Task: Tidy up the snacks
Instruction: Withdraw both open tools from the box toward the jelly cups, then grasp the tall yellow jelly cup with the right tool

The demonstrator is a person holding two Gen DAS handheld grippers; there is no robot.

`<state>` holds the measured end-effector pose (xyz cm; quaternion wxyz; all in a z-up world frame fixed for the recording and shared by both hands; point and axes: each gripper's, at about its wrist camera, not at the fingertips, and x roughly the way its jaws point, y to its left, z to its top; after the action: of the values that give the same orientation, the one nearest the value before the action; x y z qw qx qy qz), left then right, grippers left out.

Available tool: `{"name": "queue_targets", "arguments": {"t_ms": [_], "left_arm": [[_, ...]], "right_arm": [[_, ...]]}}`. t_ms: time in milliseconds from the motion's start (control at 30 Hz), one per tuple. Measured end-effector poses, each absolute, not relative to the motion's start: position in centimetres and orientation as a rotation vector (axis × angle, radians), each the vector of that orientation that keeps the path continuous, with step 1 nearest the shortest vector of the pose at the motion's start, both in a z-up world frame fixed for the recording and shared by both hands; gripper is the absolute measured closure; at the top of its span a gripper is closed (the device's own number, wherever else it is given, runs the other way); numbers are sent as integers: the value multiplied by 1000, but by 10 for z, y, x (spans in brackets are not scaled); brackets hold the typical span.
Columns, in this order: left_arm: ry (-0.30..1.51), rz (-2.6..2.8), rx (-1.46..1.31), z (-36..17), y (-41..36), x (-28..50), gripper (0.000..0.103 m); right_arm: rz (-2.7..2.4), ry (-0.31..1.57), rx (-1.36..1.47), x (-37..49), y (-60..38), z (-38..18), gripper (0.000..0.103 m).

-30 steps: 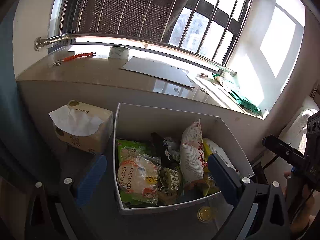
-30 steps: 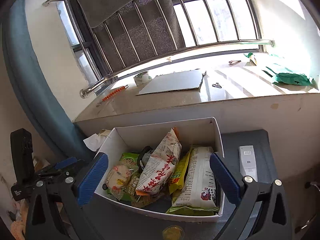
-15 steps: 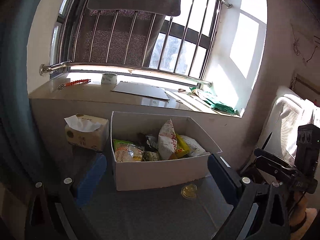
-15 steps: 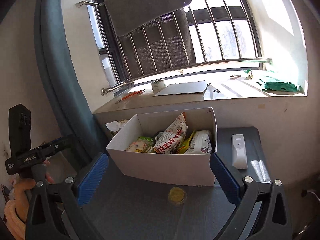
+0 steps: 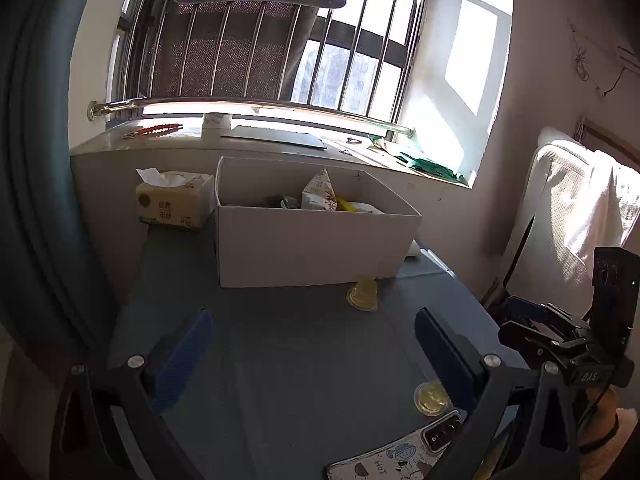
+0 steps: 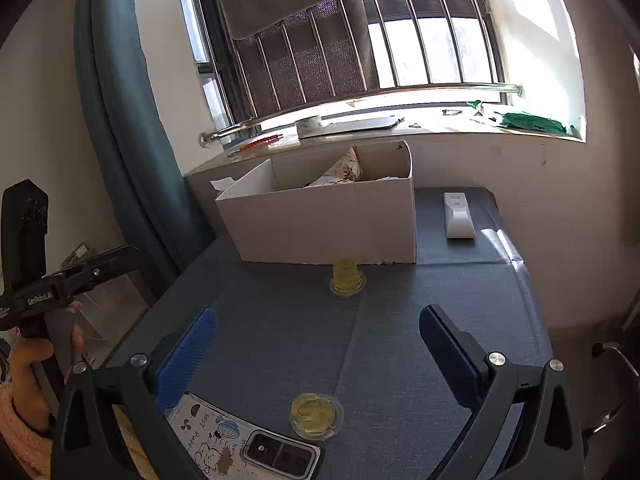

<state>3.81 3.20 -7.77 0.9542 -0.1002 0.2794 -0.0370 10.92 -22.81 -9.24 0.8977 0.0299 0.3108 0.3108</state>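
A white cardboard box (image 5: 312, 240) (image 6: 328, 224) full of snack packets stands at the far side of the blue-grey table; a red-and-white packet (image 5: 318, 194) (image 6: 340, 170) pokes above its rim. Two yellow jelly cups sit on the table: one (image 5: 362, 294) (image 6: 347, 278) just in front of the box, one (image 5: 432, 398) (image 6: 316, 416) near the front edge. My left gripper (image 5: 312, 344) is open and empty, well back from the box. My right gripper (image 6: 318, 344) is open and empty too, above the near cup.
A phone in a cartoon case (image 6: 244, 444) (image 5: 400, 454) lies at the table's front edge. A tissue pack (image 5: 174, 202) stands left of the box, a white remote (image 6: 458, 214) to its right. Beyond is the window sill (image 5: 280, 144); a teal curtain (image 6: 120, 120) hangs at left.
Both grippers have pulled back and down from over the box, so the near table, a second jelly cup and the phone have come into view. Both stay open and empty.
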Motion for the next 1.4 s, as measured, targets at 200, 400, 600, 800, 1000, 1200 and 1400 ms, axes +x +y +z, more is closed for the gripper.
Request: {"name": "queue_targets", "arguments": {"t_ms": [200,400,600,800,1000,1200,1400], "left_arm": [[584,-87,-197,-83,25,36,0],[596,-102,-202,-85,23,36,0],[600,-102,-200,-86,24,35,0],[615,-91,-215,-91,30,34,0],[632,-72,-231,-98,39,33,0],[646,-61,-252,-104,47,32,0],[656,-60,-258,-108,49,33,0]], "right_arm": [[623,697,59,114,-228,-109,0],[634,705,38,123,-218,-112,0],[662,740,-21,151,-194,-121,0],[665,818,-59,195,-165,-140,0],[641,882,-69,230,-145,-161,0],[669,963,-62,245,-136,-178,59],[635,946,-101,236,-144,-178,101]]}}
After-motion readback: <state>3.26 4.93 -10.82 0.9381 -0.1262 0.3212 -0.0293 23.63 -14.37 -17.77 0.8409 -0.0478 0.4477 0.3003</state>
